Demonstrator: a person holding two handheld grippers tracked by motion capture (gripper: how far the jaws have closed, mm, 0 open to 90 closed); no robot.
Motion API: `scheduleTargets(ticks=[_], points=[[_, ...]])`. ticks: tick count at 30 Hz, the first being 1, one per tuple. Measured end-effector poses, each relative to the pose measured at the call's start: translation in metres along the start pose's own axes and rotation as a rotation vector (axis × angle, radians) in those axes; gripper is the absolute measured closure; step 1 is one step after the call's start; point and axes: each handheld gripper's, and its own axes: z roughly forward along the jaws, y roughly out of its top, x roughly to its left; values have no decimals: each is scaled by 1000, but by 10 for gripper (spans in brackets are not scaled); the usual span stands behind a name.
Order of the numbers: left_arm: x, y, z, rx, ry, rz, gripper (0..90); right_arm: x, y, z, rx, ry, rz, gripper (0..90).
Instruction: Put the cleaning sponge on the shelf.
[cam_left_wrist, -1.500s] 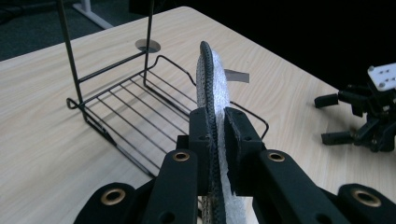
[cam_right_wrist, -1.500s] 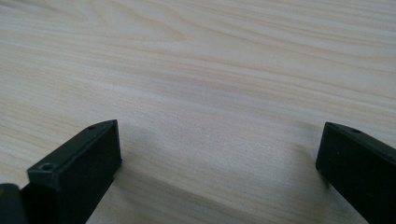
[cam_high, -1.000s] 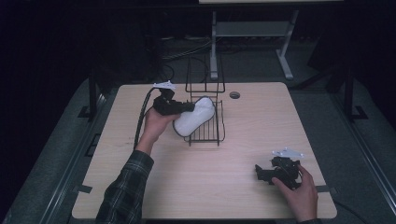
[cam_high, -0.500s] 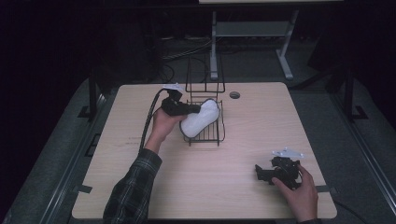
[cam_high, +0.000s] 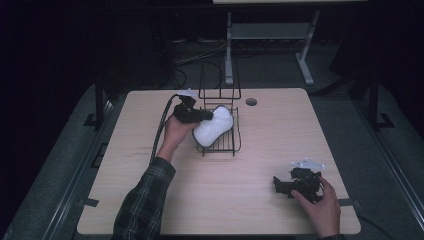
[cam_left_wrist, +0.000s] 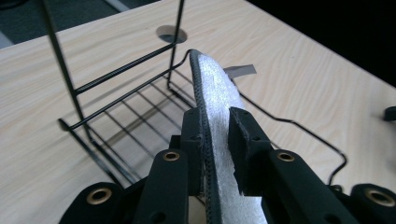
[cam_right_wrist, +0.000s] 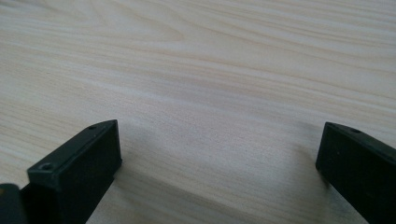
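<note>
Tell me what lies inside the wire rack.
The white slab, gripped by the left tongs, leans over the wire rack; bare table shows through; beneath the slab is hidden.

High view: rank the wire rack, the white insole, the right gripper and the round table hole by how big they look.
1. wire rack
2. white insole
3. right gripper, looks nearly as big as the insole, but it sits closer to the camera, so unsure
4. table hole

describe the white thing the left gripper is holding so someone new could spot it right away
Start at the light wooden table, then find the black wire rack near its far middle. The white pad is over that rack, clamped edge-on in the left gripper. It is the only pale, soft-looking thing among black parts.
</note>
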Motion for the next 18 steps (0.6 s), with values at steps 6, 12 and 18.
scheduleTargets(ticks=[6, 12, 18], points=[[5, -3, 2, 20, 22, -6, 731, 0, 0, 0, 0, 0, 0, 0], [8, -5, 2, 31, 38, -5, 720, 0, 0, 0, 0, 0, 0, 0], [8, -8, -2, 24, 31, -4, 755, 0, 0, 0, 0, 0, 0, 0]])
